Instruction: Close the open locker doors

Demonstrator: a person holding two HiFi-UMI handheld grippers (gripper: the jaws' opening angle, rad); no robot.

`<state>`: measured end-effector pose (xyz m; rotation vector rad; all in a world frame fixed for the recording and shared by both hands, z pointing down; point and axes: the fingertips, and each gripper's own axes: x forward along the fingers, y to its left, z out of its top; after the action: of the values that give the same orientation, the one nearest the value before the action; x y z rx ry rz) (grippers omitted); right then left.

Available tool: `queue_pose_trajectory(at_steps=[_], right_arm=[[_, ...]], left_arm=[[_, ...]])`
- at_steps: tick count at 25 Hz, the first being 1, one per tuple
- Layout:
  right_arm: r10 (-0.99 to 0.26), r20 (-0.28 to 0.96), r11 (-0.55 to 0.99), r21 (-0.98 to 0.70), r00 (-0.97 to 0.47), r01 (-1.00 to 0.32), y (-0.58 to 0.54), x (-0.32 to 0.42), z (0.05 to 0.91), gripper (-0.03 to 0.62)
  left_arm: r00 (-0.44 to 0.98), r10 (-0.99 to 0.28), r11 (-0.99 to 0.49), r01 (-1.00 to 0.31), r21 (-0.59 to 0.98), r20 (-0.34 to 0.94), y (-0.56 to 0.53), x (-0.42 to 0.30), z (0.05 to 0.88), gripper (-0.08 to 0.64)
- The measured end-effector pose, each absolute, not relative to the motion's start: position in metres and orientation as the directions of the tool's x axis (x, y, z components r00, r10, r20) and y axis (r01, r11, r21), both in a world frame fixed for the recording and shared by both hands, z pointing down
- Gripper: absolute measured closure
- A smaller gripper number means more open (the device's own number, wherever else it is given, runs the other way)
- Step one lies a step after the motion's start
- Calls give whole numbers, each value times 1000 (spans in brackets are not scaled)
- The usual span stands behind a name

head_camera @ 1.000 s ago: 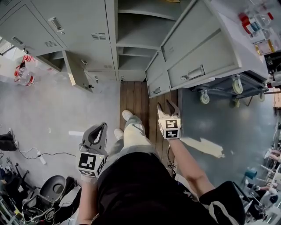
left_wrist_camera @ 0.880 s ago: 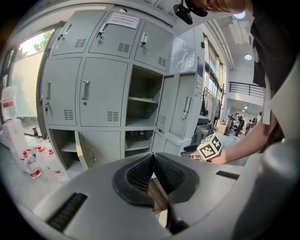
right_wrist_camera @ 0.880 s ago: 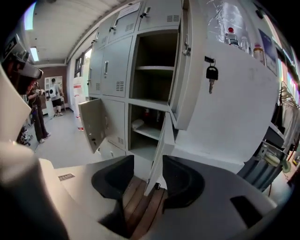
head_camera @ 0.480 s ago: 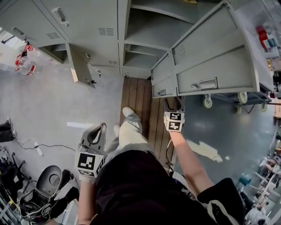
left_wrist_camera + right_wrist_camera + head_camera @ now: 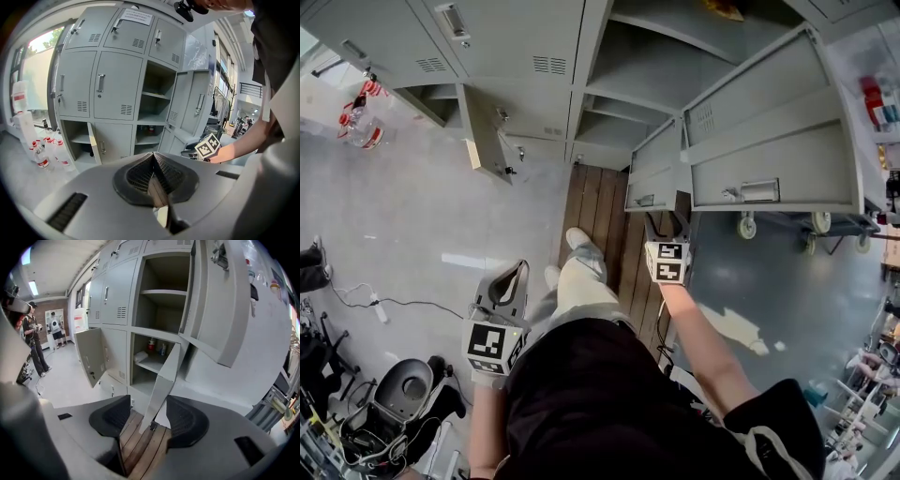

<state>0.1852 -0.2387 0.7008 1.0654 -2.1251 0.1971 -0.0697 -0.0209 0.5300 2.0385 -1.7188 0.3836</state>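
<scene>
A grey locker bank fills the top of the head view. Three of its doors stand open: a large upper door (image 5: 769,141), a small lower door (image 5: 654,178) beside it, and a lower door (image 5: 484,141) further left. My right gripper (image 5: 665,225) is up at the small lower door's bottom edge. Its jaws are opening, and that door's free edge (image 5: 161,380) stands in the gap between them with neither pad pressing on it. My left gripper (image 5: 510,284) hangs low at my left side, shut on nothing, with the lockers (image 5: 112,84) far ahead of it.
A wooden floor strip (image 5: 605,211) runs up to the lockers under my shoe (image 5: 581,244). A wheeled cart (image 5: 811,234) stands behind the large door. Bottles (image 5: 358,122) sit on the floor at far left, cables and gear (image 5: 394,403) at bottom left. People (image 5: 35,333) stand far left.
My right gripper has moved forward to the small lower door and its jaws have spread wider. The left gripper has stayed where it was, shut.
</scene>
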Motion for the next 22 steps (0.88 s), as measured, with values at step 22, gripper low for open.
queue_pose_trajectory(at_steps=[22], right_arm=[[-401,701,895,162,-590,-416,-261,5,697,344]], left_arm=[[-104,-863,220,-958,182,494,15,-139,522,541]])
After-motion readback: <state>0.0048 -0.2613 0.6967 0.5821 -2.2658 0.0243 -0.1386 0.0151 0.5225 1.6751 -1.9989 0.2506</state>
